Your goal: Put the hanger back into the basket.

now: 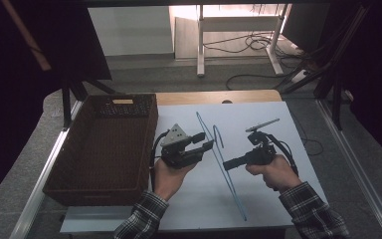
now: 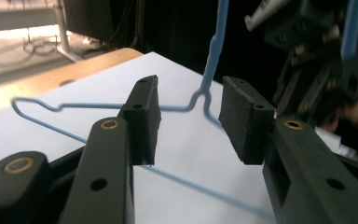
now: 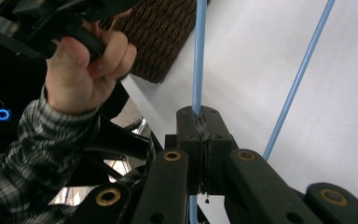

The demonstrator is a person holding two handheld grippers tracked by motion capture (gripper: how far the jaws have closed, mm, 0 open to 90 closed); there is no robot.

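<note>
**A:** High view first. Your thin light-blue wire clothes hanger (image 1: 227,172) is standing up off the white sheet covering the table (image 1: 258,124), its long edge running from near the far middle of the sheet down toward the near edge. Your right gripper (image 1: 227,165) has it by that long wire. Your left gripper (image 1: 205,143) sits just to the left of the hanger, close to the hook end, pointing across at it. The dark brown woven wicker basket (image 1: 104,149) is off to the left, near your left hand (image 1: 167,177).

**B:** And the left gripper view? Is that one grabbing anything?

**A:** Nope, it's let go. The two black pads stand apart, with the hanger's twisted neck (image 2: 204,95) sitting in the gap between them. Neither pad is touching the wire. You can see the blue wire frame stretching out over the white sheet behind the jaws, and your other gripper blurry at the top right.

**B:** Right gripper view?

**A:** That one's clamped tight. The pads are squeezed together on one straight blue wire (image 3: 198,56) of the hanger, which runs up out of the jaws. A second wire (image 3: 298,79) slants past just to the right, untouched. Your left hand and plaid sleeve (image 3: 23,154) are at the left, with the basket behind them.
</note>
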